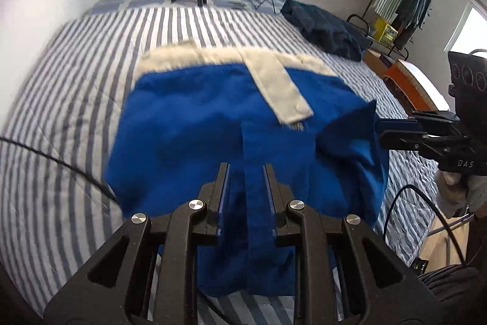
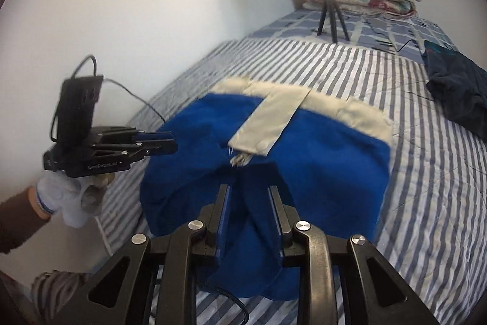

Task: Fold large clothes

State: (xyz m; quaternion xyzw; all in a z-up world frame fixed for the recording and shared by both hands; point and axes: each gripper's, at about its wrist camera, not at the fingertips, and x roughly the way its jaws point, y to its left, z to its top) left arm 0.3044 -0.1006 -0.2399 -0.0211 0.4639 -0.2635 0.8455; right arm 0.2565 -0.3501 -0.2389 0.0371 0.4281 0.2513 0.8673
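A blue garment [image 1: 213, 124] with a cream band [image 1: 231, 58] along its far edge and a cream strap [image 1: 280, 90] lying over it is shown partly folded on the striped bed cover [image 1: 61, 99]. The far part lies flat on the bed; the near part is raised and gathered between the two grippers, so the fold is judged to be under way and not yet laid down. Smoothing, and probably further folds, are judged to be left.

The left gripper [image 1: 246, 169] is seen narrowly parted, with a vertical pleat of the blue cloth pinched between its fingers. The right gripper [image 2: 249, 191] is likewise closed on a bunched fold of the same cloth, its jaws drawn close about it. Both tools are pointed forward and downward toward the bed, side by side, each visible at the edge of the other's view. A gloved hand [image 2: 70, 197] is seen beneath the left tool. A dark garment [image 1: 322, 26] lies well apart, farther up the bed.
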